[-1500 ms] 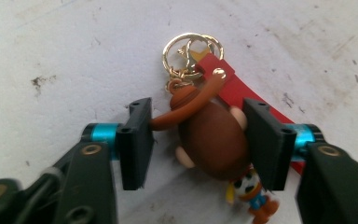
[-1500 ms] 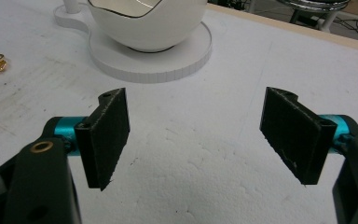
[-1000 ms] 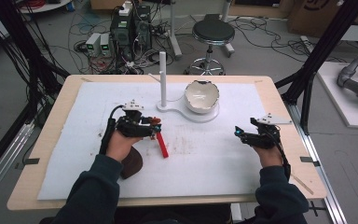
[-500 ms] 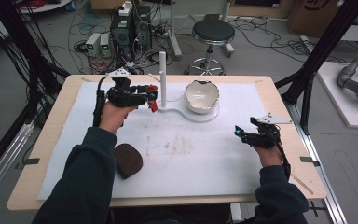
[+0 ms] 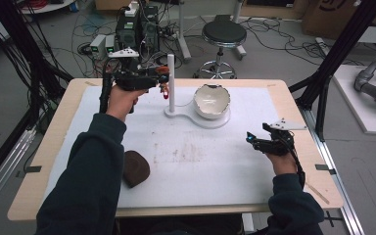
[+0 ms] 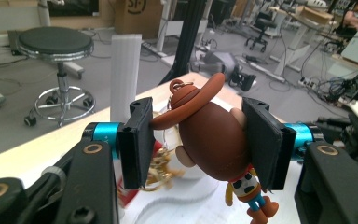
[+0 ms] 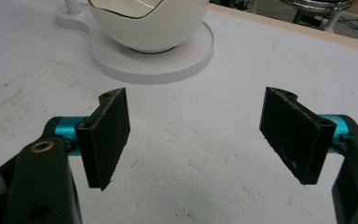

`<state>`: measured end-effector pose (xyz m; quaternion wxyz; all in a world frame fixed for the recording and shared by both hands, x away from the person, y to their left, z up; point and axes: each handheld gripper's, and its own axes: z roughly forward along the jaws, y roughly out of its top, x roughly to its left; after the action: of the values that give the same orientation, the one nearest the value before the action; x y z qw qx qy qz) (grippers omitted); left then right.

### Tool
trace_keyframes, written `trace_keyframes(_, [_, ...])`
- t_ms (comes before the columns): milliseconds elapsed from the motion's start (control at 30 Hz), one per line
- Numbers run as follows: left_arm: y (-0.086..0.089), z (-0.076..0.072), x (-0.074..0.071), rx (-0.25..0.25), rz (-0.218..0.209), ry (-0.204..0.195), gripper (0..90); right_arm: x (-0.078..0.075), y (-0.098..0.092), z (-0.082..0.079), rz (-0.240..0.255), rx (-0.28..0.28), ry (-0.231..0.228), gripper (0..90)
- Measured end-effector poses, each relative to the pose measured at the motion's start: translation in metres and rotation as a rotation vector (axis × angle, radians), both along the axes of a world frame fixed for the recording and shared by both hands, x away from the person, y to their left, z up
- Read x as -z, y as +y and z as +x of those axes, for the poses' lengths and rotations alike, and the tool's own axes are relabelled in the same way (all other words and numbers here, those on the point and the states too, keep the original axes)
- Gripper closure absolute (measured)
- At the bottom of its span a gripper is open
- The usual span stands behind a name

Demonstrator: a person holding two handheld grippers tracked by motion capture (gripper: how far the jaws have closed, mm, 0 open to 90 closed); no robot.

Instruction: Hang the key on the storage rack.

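We see the left gripper [image 5: 160,76] held up above the far left part of the desk [image 5: 54,147], its jaws pinching a small cowboy figure [image 6: 214,135]. In the left gripper view the figure sits between the two black pads: the right pad presses on its brown head, and the brim of its hat touches the left pad. A metal ring [image 6: 177,85] rises from the top of the hat, and a gold chain [image 6: 161,170] hangs blurred below the left pad. The figure's body dangles beneath the jaws with blue legs and a spotted vest.

Just beside the held figure, in the high view, stands a white post [image 5: 171,81] that rises from a flat white stand [image 5: 196,117] near the far edge of the desk. On the round end of that stand sits a white bowl [image 5: 212,100] with a jagged rim.

The right gripper [image 5: 250,142] rests low near the right edge of the desk, well apart from the stand. Its jaws are spread wide with nothing between them; the right gripper view shows bare white mat [image 7: 191,154] under the gap.

A dark brown lump [image 5: 136,168] lies on the mat toward the near left corner, partly behind the person's left sleeve [image 5: 88,181].
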<state>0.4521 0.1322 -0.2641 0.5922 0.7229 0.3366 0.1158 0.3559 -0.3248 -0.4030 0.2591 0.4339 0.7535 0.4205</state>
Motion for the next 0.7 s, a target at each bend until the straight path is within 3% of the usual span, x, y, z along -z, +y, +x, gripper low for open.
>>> trace_keyframes(300, [-0.011,0.009,-0.006,0.016,-0.003,0.012,45.8,0.000,-0.001,0.001,0.004,-0.003,0.003,24.6])
trace_keyframes(467, [-0.014,0.012,-0.003,0.004,0.032,0.031,45.7,0.000,-0.001,0.001,0.003,-0.006,0.002,24.6])
trace_keyframes(600, [-0.013,0.016,0.000,-0.007,0.007,0.039,45.7,0.000,0.000,0.000,0.004,-0.007,0.006,24.6])
trace_keyframes(700, [-0.013,0.019,0.002,-0.014,0.011,0.046,45.6,0.001,0.000,0.000,0.003,-0.007,0.004,24.6])
